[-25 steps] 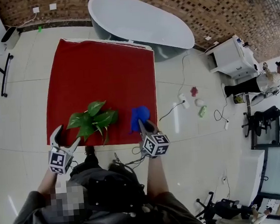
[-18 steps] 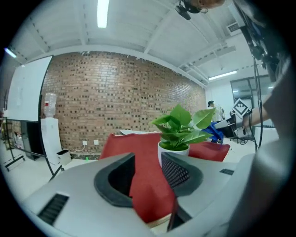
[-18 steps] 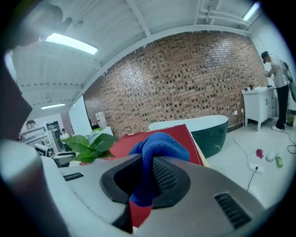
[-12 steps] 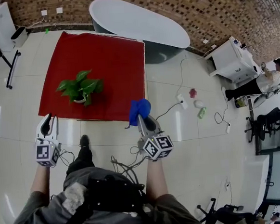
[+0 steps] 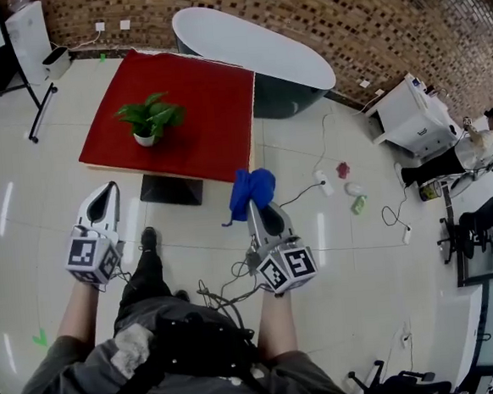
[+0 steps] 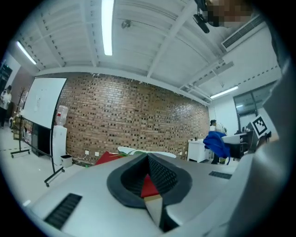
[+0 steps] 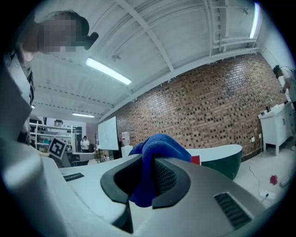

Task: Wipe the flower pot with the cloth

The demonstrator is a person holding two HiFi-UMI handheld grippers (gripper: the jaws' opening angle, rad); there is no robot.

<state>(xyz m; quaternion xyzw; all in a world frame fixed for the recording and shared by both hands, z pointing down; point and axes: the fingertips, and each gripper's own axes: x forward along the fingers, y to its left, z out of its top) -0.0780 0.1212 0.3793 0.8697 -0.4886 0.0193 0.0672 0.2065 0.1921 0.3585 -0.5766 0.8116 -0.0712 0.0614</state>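
Clamps the blue cloth (image 5: 250, 190) tight in the right gripper (image 5: 260, 212), with the cloth bunched above the jaws. Has just closed the left gripper (image 5: 106, 194), jaws together on nothing. Holds both over the tiled floor (image 5: 30, 251), well apart from the flower pot (image 5: 145, 139) standing upright on the red table (image 5: 214, 109).

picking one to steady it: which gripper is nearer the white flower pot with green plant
Left. The left gripper hangs before the red table's near edge, near the flower pot; the right gripper, clamping a blue cloth, is farther right.
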